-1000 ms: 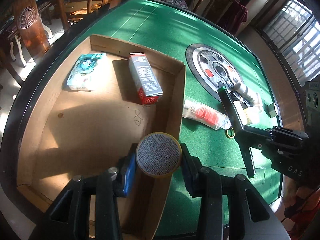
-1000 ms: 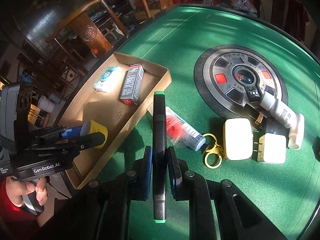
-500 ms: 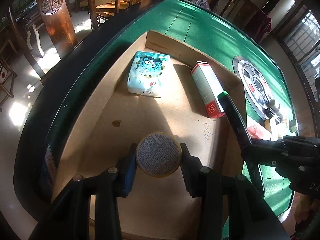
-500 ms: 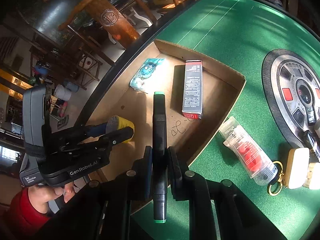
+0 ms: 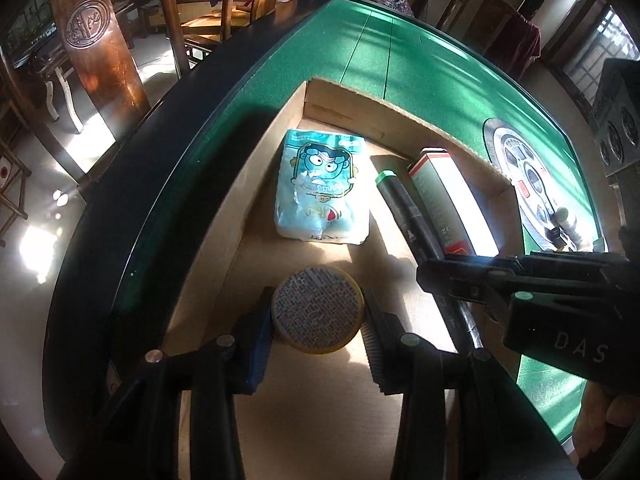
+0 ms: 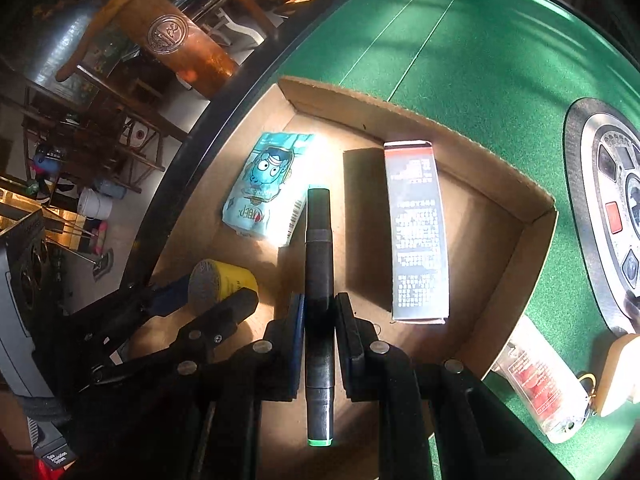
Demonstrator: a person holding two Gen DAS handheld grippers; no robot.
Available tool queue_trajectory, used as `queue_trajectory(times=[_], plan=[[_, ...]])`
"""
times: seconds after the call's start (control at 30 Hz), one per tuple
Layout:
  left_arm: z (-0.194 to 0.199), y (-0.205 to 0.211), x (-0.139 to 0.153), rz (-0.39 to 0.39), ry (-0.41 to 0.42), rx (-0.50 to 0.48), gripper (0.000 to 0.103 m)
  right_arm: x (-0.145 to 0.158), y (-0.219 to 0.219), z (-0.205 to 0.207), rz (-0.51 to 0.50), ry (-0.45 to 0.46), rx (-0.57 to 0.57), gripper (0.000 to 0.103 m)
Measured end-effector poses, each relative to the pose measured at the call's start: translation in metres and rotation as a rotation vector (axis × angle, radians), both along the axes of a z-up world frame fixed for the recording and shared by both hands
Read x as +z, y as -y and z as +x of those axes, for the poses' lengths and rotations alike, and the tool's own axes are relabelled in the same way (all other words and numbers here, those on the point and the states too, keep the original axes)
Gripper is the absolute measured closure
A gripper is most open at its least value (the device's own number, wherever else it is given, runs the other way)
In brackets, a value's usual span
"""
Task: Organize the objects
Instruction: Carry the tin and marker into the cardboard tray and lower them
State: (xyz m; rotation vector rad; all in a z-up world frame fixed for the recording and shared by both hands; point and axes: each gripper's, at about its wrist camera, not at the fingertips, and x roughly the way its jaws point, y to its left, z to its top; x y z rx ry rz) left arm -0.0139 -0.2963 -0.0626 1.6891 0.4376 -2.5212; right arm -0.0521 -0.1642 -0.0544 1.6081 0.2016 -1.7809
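Observation:
A shallow cardboard box (image 5: 400, 116) (image 6: 400, 112) lies on the green table. In it are a blue cartoon tissue pack (image 5: 320, 188) (image 6: 268, 184) and a grey-and-red carton (image 5: 444, 200) (image 6: 418, 232). My left gripper (image 5: 316, 316) is shut on a yellow round tin (image 5: 318, 314) (image 6: 224, 280), low over the box floor at its near left. My right gripper (image 6: 319, 320) is shut on a black marker with green ends (image 6: 319, 280) (image 5: 404, 212), held over the box between the tissue pack and the carton.
On the green felt right of the box lie a clear red-labelled tube (image 6: 536, 384), a white charger block (image 6: 620, 372) and a round silver dial panel (image 6: 612, 208) (image 5: 528, 176). Wooden chairs (image 5: 100, 52) stand beyond the table's black rim (image 5: 132, 184).
Both grippers have moved left from over the felt into the box. The tin now sits lower near the box floor, and the marker hangs beside the carton.

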Motion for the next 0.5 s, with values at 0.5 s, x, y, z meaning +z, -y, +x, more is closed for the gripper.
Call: queue_trajectory(times=[0.5], plan=[[-0.014,0.001,-0.005,0.001,-0.018,0.012,0.062,-0.005,-0.002,-0.016,0.014,-0.063,-0.003,0.085]])
